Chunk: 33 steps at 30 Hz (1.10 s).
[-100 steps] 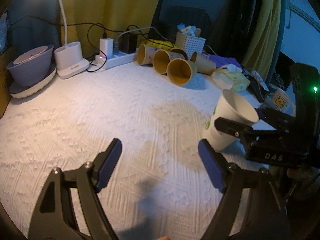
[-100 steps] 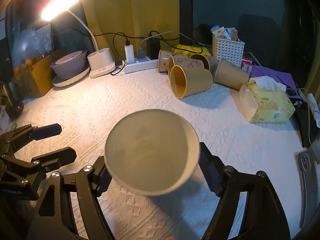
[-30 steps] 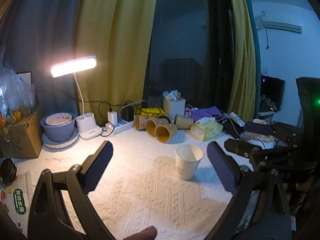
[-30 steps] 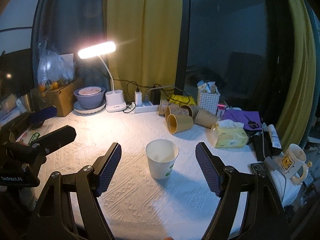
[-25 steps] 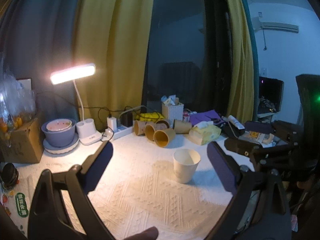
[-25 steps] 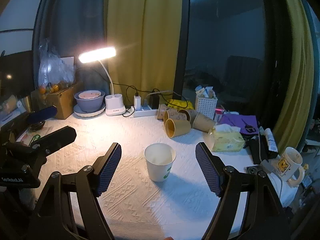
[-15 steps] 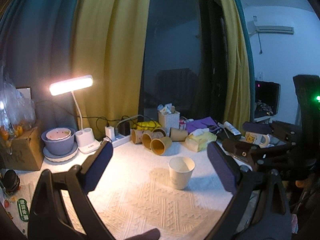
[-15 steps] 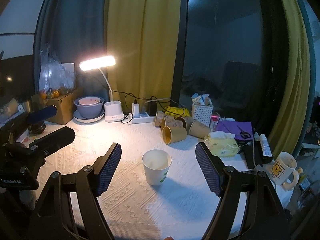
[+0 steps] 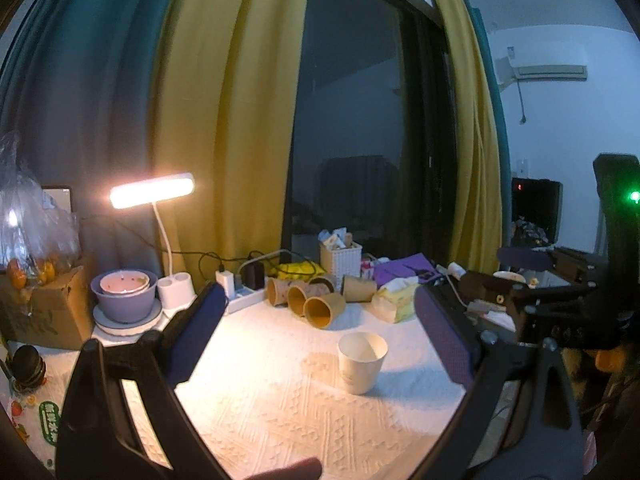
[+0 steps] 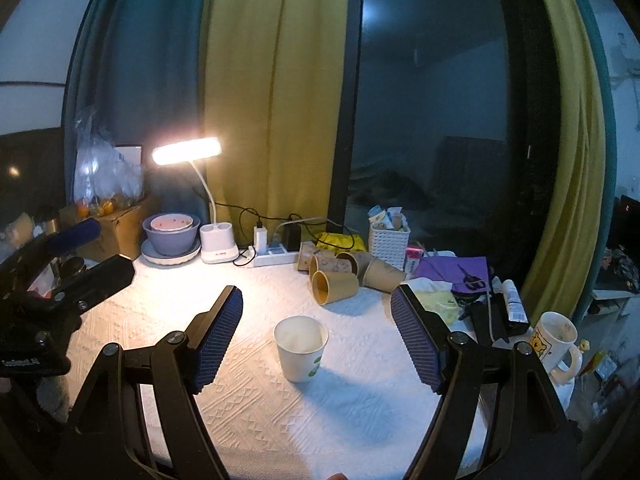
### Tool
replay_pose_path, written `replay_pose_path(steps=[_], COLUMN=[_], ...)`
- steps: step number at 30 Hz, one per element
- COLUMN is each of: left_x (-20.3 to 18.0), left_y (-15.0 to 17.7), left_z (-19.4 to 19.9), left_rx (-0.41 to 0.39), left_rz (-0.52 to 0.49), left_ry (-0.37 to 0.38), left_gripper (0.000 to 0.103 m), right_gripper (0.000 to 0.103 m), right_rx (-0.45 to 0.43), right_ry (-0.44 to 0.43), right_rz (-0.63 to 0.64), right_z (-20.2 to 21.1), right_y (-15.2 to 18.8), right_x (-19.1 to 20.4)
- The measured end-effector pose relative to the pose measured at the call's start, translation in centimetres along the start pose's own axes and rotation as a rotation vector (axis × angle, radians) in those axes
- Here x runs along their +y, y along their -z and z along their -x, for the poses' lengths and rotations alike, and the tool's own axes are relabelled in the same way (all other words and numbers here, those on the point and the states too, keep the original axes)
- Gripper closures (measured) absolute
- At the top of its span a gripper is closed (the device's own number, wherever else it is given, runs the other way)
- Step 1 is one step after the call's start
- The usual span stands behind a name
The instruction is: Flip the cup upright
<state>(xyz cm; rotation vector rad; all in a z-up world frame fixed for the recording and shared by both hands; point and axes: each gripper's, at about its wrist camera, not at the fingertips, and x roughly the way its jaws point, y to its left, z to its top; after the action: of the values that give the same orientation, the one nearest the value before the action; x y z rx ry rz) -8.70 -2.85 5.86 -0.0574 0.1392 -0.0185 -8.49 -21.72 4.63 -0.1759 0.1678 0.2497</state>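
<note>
Cup (image 10: 301, 347) — white paper, with a green print low on its side — stands upright on the white textured cloth (image 10: 260, 400) covering the bench, mouth up, at the lower centre of the right wrist frame. It sits between the two blue-padded fingers (image 10: 218, 338) of the right gripper (image 10: 316, 338), which are spread wide with clear gaps on both sides, touching nothing. In the left wrist frame the same cup (image 9: 362, 361) appears right of centre, closer to the right-hand finger of the left gripper (image 9: 316, 336), whose fingers are likewise wide apart and hold nothing. Each gripper shows at the edge of the other's view: the left one at the left edge of the right wrist frame, the right one (image 9: 560, 304) at the right edge of the left wrist frame.

Beyond the cup, toward the middle of both frames, a cluster of brown paper cups (image 10: 336, 280) lies on its side, open mouths facing the camera. Just right of them is a yellow tissue box (image 9: 394, 300), and behind them a white basket (image 10: 388, 244). A white power strip (image 10: 272, 256) with plugs lies left of the brown cups. Farther left stand a lit desk lamp (image 10: 186, 151) and a purple bowl (image 10: 171, 234) on a plate — both near the back edge of the bench. A mug (image 10: 554, 344) with a cartoon bear stands at the lower right of the right wrist frame. Yellow curtains (image 10: 276, 80) and a dark window fill the upper part.
</note>
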Motion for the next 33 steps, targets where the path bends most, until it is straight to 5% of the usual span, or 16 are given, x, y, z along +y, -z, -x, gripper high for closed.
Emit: replay_pose_path(steps=[33], left_x=[0.5], left_y=[0.6], left_z=[-0.8], left_rx=[0.050], left_rz=[0.036], left_ry=[0.001], left_gripper=[0.007], right_gripper=[0.024], right_rx=[0.041], right_ry=[0.006], right_rz=[-0.019], right_z=[-1.3], right_y=[0.7], right_x=[-0.2])
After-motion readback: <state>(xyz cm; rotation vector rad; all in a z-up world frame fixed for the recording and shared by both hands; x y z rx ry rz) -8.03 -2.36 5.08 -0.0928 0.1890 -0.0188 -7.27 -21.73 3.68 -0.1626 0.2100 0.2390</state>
